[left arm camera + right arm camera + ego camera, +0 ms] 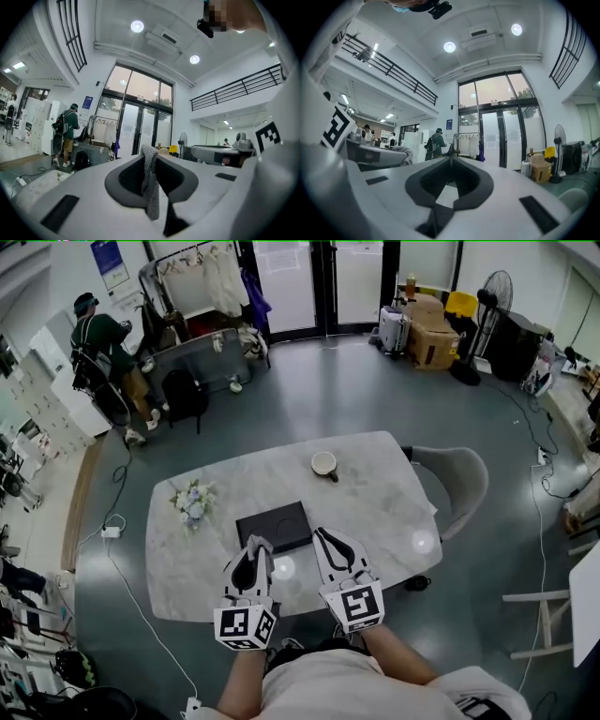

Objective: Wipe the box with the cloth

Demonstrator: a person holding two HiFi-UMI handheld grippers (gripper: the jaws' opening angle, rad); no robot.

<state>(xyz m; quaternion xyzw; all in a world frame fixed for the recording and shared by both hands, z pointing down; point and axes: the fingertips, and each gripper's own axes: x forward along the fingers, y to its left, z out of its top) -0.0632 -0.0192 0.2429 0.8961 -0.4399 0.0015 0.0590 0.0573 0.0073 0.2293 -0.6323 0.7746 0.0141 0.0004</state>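
Lying flat toward the front edge of the pale marble-topped bench [375, 512]: a thin black rectangular box [274, 526]. Pinching a strip of grey knitted cloth [150, 183] between the nearly closed jaws of the left gripper [149, 151], with the fabric poking up past the tips and hanging down behind them. Holding that gripper roughly level, its tips overlapping the box's near left corner in the head view; not possible to tell there whether cloth and box are touching. Holding the right gripper [451, 158] just beside the left one, jaws pressed together tip to tip and gripping nothing, tips at the box's near right corner in the head view. Sitting farther out on the bench: a small white cup [324, 464] beyond the box, and a bunch of pale blue and white flowers [192, 502] to the box's left. Standing at the bench's right end: a grey upholstered chair [459, 479].
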